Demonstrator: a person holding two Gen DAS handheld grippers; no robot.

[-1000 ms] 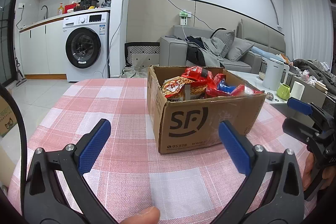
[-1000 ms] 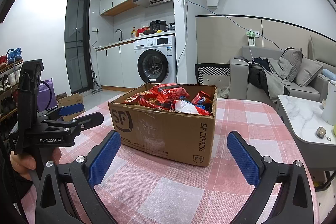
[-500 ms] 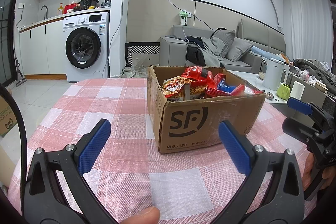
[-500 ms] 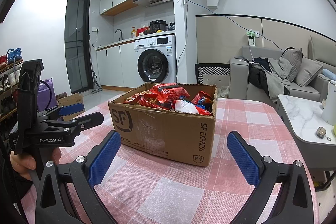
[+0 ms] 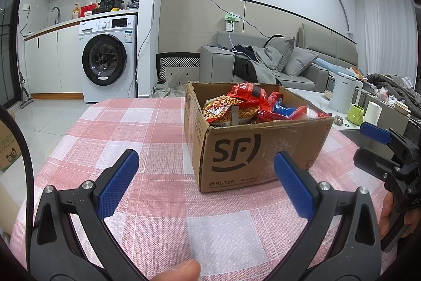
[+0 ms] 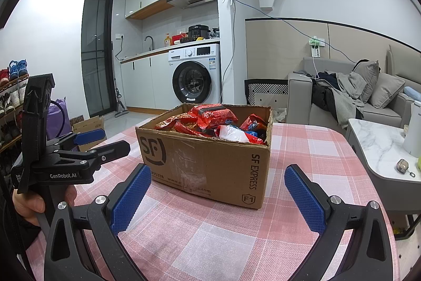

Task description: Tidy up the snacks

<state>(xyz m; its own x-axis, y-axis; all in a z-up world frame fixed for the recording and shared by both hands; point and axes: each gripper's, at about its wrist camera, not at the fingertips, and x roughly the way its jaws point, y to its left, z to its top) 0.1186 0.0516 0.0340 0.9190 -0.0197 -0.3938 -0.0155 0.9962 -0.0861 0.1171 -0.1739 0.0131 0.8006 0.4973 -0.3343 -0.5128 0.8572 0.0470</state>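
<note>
Nothing has moved since the earlier frames: left gripper (image 5: pixel 205 181) and right gripper (image 6: pixel 217 191) both hover wide apart, empty. The snack-filled cardboard box (image 5: pixel 252 149) sits centre frame on the checked tablecloth (image 5: pixel 126 128), dead ahead of both, neither clearly nearer. Right wrist view alone shows its end face; left view shows noodle packets (image 5: pixel 231 109).
</note>
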